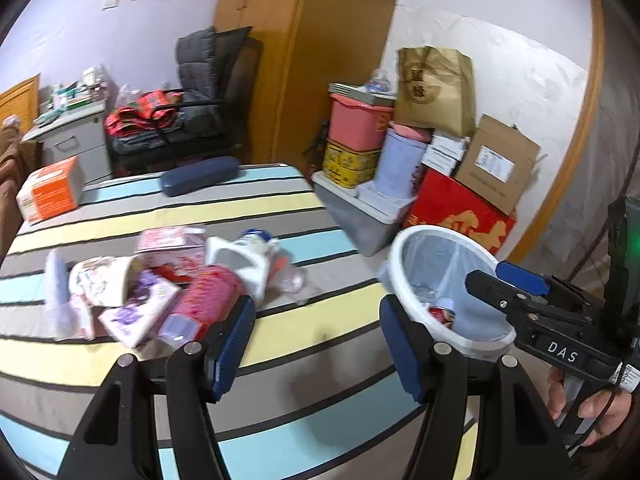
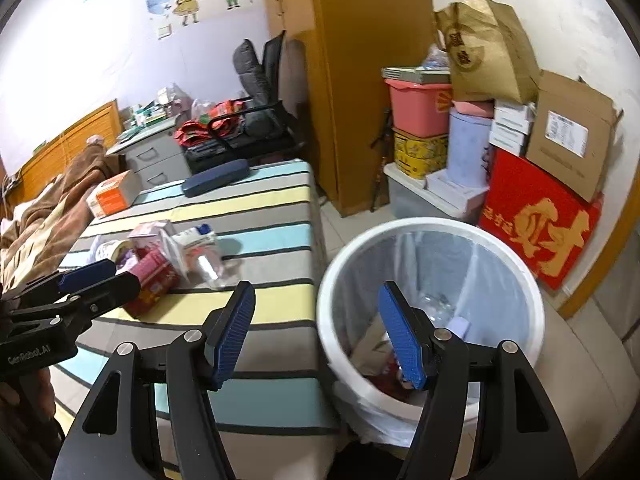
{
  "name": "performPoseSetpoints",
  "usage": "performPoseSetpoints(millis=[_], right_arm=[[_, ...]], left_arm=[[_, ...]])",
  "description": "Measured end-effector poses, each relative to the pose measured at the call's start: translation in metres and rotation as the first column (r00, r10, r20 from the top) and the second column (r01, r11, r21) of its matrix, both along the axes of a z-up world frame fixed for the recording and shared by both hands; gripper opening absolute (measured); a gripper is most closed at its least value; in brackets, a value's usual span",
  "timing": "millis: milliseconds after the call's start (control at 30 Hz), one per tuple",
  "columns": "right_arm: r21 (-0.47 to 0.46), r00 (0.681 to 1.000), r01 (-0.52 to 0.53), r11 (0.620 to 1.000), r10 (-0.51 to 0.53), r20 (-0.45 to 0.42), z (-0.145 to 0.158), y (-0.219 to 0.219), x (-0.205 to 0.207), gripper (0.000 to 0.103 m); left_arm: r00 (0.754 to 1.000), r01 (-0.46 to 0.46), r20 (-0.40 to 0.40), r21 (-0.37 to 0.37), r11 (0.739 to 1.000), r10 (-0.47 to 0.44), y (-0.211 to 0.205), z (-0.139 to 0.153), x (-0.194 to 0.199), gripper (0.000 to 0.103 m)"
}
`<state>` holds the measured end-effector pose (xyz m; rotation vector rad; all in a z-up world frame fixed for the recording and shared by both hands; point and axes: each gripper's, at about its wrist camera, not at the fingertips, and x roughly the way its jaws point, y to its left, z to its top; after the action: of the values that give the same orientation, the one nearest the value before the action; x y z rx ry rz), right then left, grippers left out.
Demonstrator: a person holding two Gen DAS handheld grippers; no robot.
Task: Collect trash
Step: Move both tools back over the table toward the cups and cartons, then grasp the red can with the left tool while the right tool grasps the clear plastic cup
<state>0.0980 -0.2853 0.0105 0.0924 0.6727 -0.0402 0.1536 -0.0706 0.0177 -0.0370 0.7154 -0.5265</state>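
One white bin (image 2: 432,232) with a liner stands beside the striped worktop (image 2: 272,308), and on the worktop lie one orange-and-white box (image 1: 50,194), one dark blue case (image 1: 200,175) and one heap of trash (image 1: 160,280), its pieces too jumbled to count surely. Against the wall stand one pink tub (image 2: 420,108), one brown paper bag (image 2: 486,50), one red board (image 2: 536,220) and one opened cardboard carton (image 2: 568,132).

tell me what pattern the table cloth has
Wide stripes of grey, pale yellow and light blue with thin black lines, on the tablecloth; clearest in the right wrist view.
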Motion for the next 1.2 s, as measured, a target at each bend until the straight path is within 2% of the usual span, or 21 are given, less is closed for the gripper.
performPoseSetpoints(millis=[233, 400, 667, 867, 967, 1100, 1200], right_arm=[[0.019, 0.998, -0.055, 0.998, 0.055, -0.013, -0.004, 0.031, 0.01, 0.066], [0.031, 0.994, -0.099, 0.995, 0.1, -0.035, -0.011, 0.05, 0.024, 0.066], [0.016, 0.984, -0.155, 0.988, 0.156, -0.086, -0.025, 0.072, 0.053, 0.066], [0.007, 0.973, -0.18, 0.984, 0.179, -0.144, -0.037, 0.075, 0.074, 0.066], [-0.004, 0.968, -0.189, 0.982, 0.186, -0.168, -0.042, 0.074, 0.082, 0.066], [0.003, 0.958, -0.206, 0.979, 0.202, -0.202, -0.047, 0.072, 0.09, 0.066], [0.008, 0.952, -0.228, 0.974, 0.225, -0.21, -0.049, 0.071, 0.093, 0.066]], left_arm=[[0.994, -0.111, 0.006, 0.003, 0.994, 0.111, 0.05, -0.003, 0.006, 0.067], [0.978, -0.207, -0.008, -0.001, 0.978, 0.207, 0.088, -0.008, 0.017, 0.068], [0.96, -0.277, -0.029, 0.03, 0.96, 0.278, 0.127, -0.019, 0.034, 0.07], [0.962, -0.264, -0.07, 0.023, 0.964, 0.265, 0.135, -0.031, 0.045, 0.07], [0.972, -0.218, -0.083, 0.009, 0.976, 0.218, 0.129, -0.034, 0.047, 0.07], [0.977, -0.19, -0.093, 0.032, 0.981, 0.192, 0.117, -0.038, 0.049, 0.07], [0.988, -0.127, -0.088, 0.008, 0.992, 0.128, 0.106, -0.036, 0.049, 0.07]])
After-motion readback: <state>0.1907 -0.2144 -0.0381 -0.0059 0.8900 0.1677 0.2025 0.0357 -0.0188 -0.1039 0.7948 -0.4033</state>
